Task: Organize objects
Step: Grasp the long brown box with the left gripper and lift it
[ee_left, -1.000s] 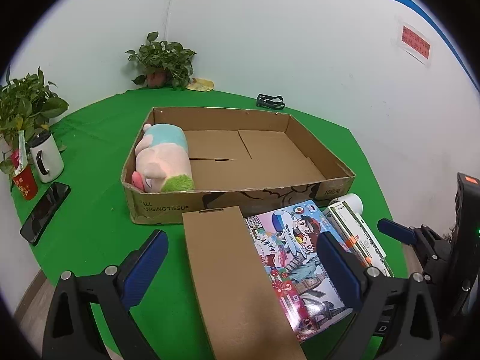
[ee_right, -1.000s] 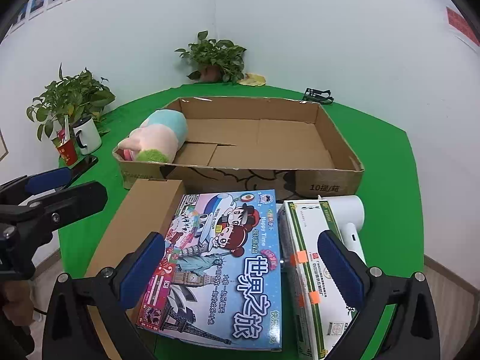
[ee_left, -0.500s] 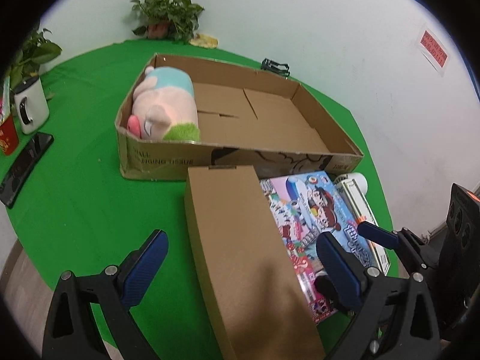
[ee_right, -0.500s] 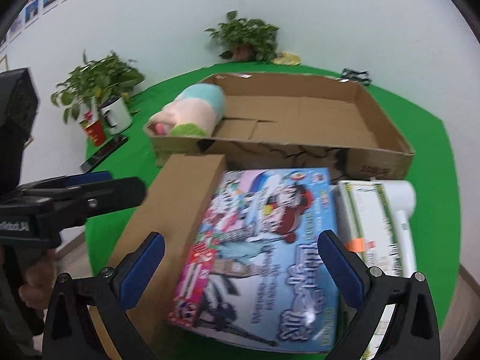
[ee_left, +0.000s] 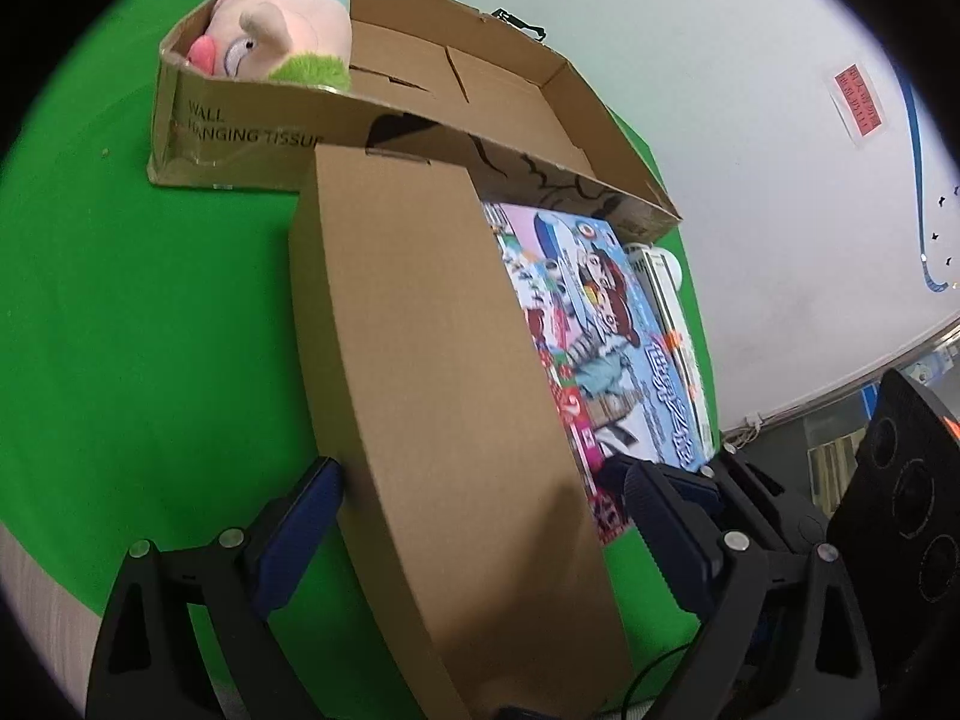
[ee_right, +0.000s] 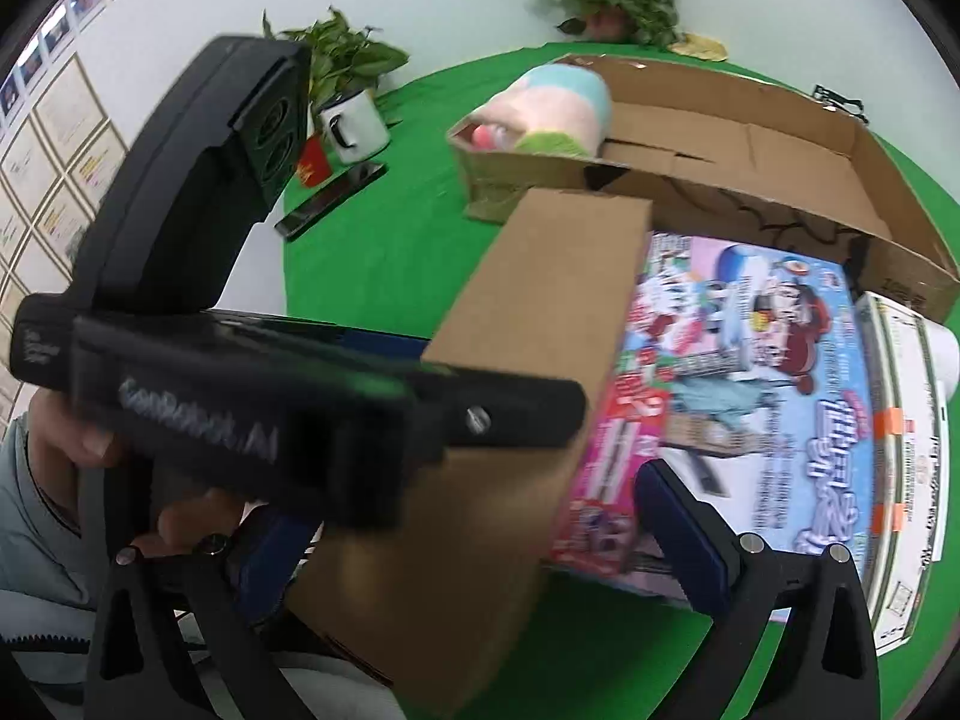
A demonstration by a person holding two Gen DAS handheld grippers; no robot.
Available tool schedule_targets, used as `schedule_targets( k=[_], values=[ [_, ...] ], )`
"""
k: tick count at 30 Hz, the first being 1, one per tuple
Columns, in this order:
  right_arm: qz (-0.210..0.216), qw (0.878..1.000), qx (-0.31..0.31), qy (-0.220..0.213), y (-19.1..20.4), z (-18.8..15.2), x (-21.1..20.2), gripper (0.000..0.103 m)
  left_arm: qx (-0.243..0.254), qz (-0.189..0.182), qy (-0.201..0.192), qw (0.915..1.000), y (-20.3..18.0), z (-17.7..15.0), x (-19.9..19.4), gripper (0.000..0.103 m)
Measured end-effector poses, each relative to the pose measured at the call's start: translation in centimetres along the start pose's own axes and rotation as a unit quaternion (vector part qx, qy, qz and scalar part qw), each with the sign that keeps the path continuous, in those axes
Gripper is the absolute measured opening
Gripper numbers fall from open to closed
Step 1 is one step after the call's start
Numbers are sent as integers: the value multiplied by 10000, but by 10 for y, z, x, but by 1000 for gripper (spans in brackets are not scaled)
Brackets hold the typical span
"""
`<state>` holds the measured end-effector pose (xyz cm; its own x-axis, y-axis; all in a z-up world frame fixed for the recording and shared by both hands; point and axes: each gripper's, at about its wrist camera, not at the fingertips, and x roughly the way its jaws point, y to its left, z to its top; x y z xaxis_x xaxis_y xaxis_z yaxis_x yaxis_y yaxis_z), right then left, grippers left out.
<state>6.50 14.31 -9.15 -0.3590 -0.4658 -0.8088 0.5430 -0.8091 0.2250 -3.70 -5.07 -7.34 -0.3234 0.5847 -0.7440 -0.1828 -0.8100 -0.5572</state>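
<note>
While both straddle the brown box (ee_left: 432, 372) | left tool (ee_left: 480, 516) spread wide | right tool (ee_right: 480, 534) spread wide

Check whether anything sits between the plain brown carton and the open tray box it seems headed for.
Nothing visible does. The brown carton lies with its far end right at the near wall of the tray box. The tray floor is bare beside the plush toy in its left corner. The left gripper straddles the carton's near end, jaws open.
</note>
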Motion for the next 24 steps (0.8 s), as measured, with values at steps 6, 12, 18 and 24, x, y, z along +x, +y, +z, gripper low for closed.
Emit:
schedule_targets(
  k=[6, 12, 18, 24],
  values=[
    [-567, 9979, -293, 123, 27, 2, 14, 103, -187, 86, -43, 9998, 10, -11, -5, 88],
    [-998, 9931, -579, 216, 45, 1, 25, 103, -329, 35, 56, 9994, 26, -16, -6, 88],
    [-1256, 9893, -709, 199, 49, 0, 28, 94, -325, -206, 135, 9992, 35, -22, -7, 88],
    [-748, 9969, -210, 113, 34, 4, 18, 84, -547, -348, 98, 9978, 44, -27, -8, 89]
  ],
)
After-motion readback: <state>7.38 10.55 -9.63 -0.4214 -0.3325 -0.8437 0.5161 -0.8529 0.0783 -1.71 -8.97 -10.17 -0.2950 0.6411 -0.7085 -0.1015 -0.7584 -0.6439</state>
